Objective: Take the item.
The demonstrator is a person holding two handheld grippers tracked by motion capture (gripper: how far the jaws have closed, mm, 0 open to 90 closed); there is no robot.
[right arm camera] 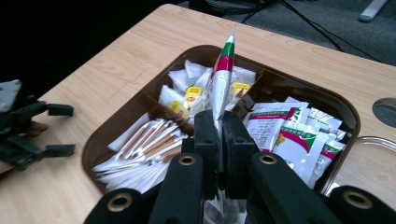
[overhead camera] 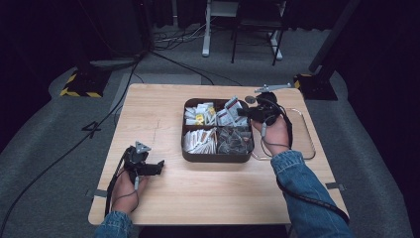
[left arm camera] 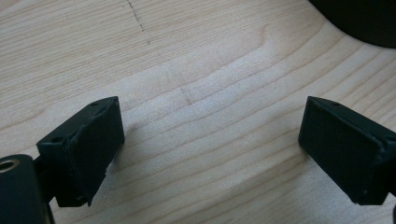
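**Two grippers, one sachet lifted over the divided box**

Two grippers work at the wooden table [overhead camera: 208,188] in the high view. The right gripper [overhead camera: 246,113] hangs over the far right compartment of the dark four-part box [overhead camera: 217,157], while the left gripper [overhead camera: 157,167] rests low on the table at the near left, well apart from the box. A clear tray [overhead camera: 307,144] lies just to the right of the box. What the right jaws hold is too small to make out from here.

In the left gripper view, the left gripper's [left arm camera: 210,140] jaws stand wide apart and released, with bare wood between them. A dark curved edge, probably the box [left arm camera: 364,21], is cut off at the top right corner.

In the right gripper view, the right gripper [right arm camera: 218,140] is clenched on a slim white sachet [right arm camera: 223,74] with red and green bands. Its long axis runs straight out from the jaws, tip pointing away over the box [right arm camera: 116,126]. Any set-down would likely turn on that axis; the tray [right arm camera: 373,140] sits just to the right and the right hand is far nearer it. The sachet's lower end is hidden between the jaws, and its print is unreadable.
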